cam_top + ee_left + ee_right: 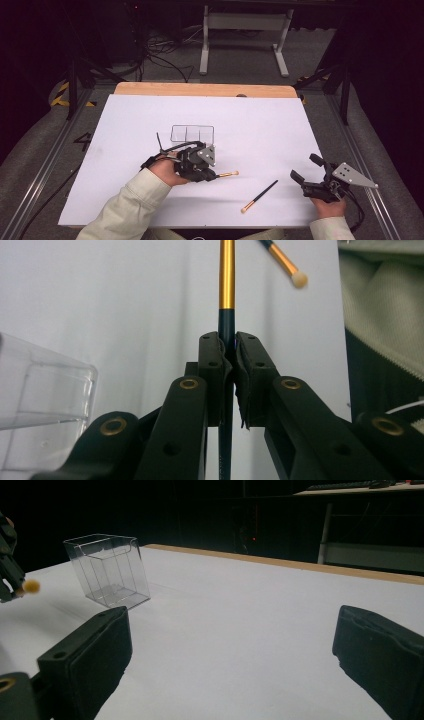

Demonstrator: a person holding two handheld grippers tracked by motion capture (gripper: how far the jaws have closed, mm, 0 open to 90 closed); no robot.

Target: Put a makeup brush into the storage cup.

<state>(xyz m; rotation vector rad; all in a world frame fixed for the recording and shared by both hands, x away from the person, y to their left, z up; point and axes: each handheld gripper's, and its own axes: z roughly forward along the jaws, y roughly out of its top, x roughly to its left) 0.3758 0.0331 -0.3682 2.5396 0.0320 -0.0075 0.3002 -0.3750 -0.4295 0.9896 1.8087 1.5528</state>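
While my left gripper [227, 347] pinches a brush [226, 275] beside the clear box [192, 134], my right gripper [230, 645] rests spread near the table's [125, 115] right edge; another brush [259, 196], seemingly alike, lies between.

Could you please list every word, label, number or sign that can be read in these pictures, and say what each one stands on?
None can be read: no print shows on the black-and-gold makeup brush held in the left gripper, the second black-and-gold brush lying on the table, the clear plastic three-compartment box, the white table sheet or the right gripper.
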